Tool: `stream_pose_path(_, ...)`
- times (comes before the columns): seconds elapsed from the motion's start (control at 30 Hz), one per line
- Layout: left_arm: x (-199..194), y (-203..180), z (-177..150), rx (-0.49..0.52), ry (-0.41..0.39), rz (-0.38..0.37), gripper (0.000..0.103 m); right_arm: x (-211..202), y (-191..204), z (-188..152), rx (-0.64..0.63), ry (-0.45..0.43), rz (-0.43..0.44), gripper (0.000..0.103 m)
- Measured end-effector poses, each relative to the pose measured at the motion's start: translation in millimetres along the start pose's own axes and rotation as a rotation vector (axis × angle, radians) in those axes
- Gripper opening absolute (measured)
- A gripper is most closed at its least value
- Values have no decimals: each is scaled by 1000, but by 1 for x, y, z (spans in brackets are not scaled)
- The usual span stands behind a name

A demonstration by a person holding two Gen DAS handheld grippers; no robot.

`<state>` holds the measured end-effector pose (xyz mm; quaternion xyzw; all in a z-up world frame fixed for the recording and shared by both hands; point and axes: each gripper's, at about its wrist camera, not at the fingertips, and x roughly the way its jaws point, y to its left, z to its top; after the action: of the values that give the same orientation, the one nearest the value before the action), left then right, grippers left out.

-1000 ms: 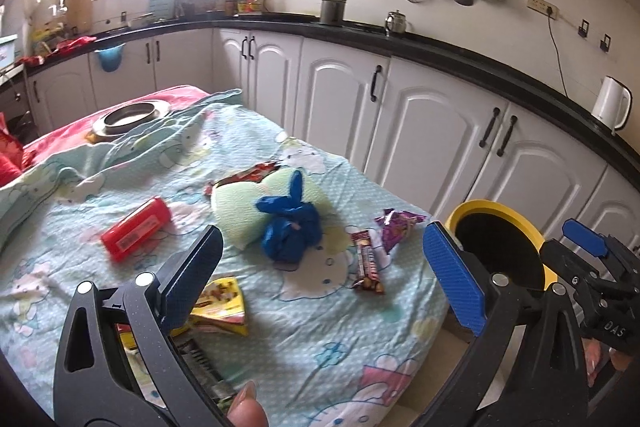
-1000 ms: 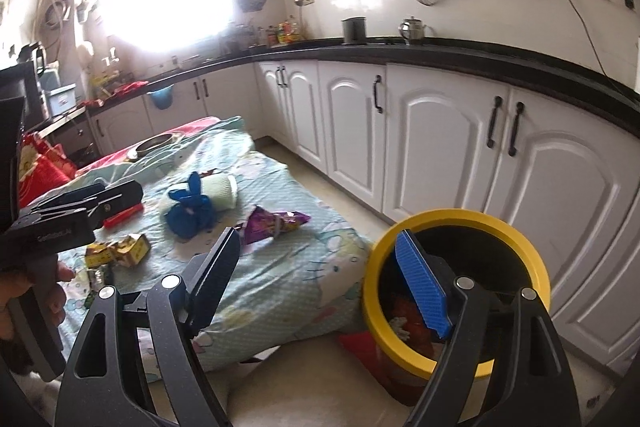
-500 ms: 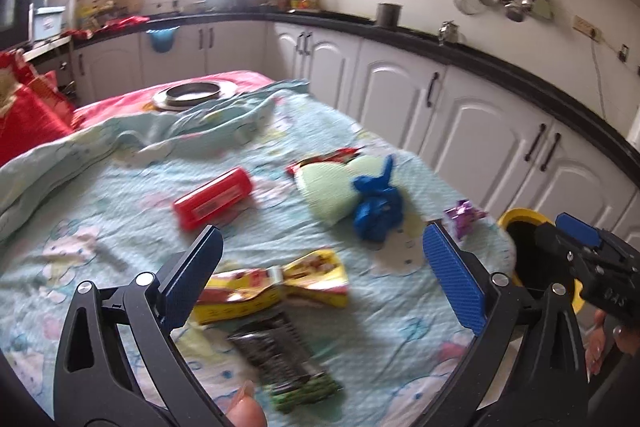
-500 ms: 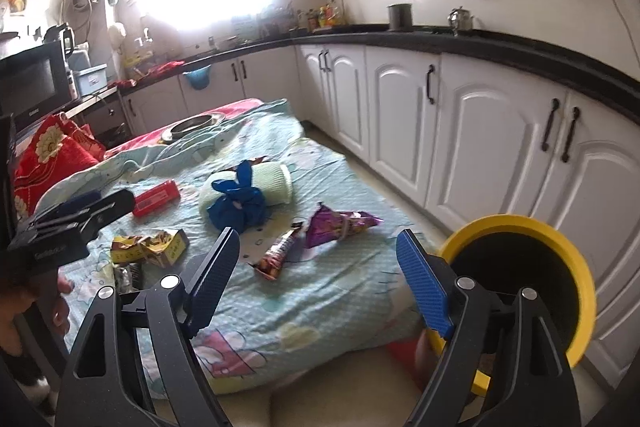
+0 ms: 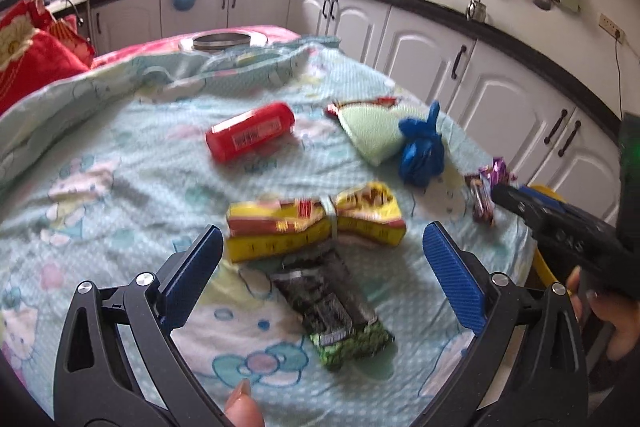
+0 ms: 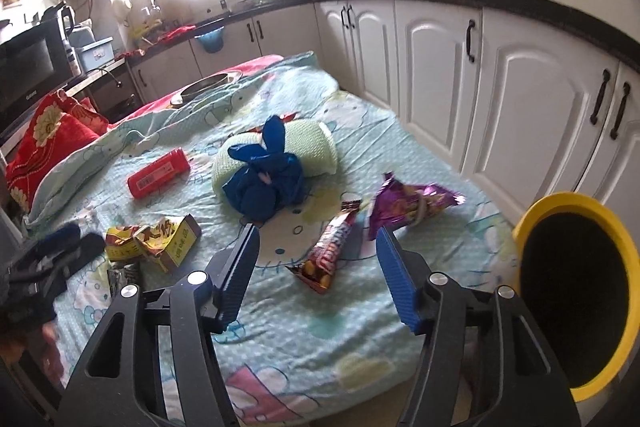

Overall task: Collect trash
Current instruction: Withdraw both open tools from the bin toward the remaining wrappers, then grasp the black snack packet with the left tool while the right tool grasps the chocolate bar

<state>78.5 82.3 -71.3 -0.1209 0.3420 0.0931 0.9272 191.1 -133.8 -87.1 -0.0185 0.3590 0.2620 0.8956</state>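
Trash lies on a light blue cartoon sheet [image 5: 100, 155]. My left gripper [image 5: 322, 259] is open above a black and green wrapper [image 5: 332, 311], just short of a crumpled yellow and red packet [image 5: 316, 223]. My right gripper [image 6: 316, 259] hovers over a red candy bar wrapper [image 6: 326, 255], its jaws closing with nothing pressed between them. A purple snack bag [image 6: 404, 207] lies just past its right finger. A knotted blue bag [image 6: 264, 175] rests against a pale green roll [image 6: 316, 147]. A red tube [image 5: 250, 137] lies farther back. The yellow-rimmed bin [image 6: 576, 307] stands at the right.
White cabinets [image 6: 440, 67] under a black counter run along the right side. A red cushion [image 5: 28, 63] and a round metal dish [image 5: 224, 41] sit at the far end of the sheet. A hand [image 5: 612, 323] holds the right gripper's handle.
Both grippers swung left from the bin toward the trash and sank closer to the sheet. The right gripper's jaws have narrowed.
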Motion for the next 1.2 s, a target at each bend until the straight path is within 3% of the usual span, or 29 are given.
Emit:
stream_pose_path(0.4,17,4,-23,-28,118,-15,81,46,-7,-2,87,101,-5,44)
stream_pose_path(0.67,18,3,-30,-15,137,-2,60,51,-11,-7,91,114,-3,20)
stream_pose_path(0.77,18,3,-30,-16,140,-3,51,48,-10,-10,80,115,10,18)
stream_pose_path(1.03,17,7,-29,-20,152,-34,39,35,-4,-23,48,127,49,17)
stream_pose_path(1.1,17,7,-29,-18,155,-44,23,32,-2,-25,34,129,56,17)
stream_pose_path(1.2,16,4,-29,-4,162,-65,19,26,-1,-28,18,135,78,16)
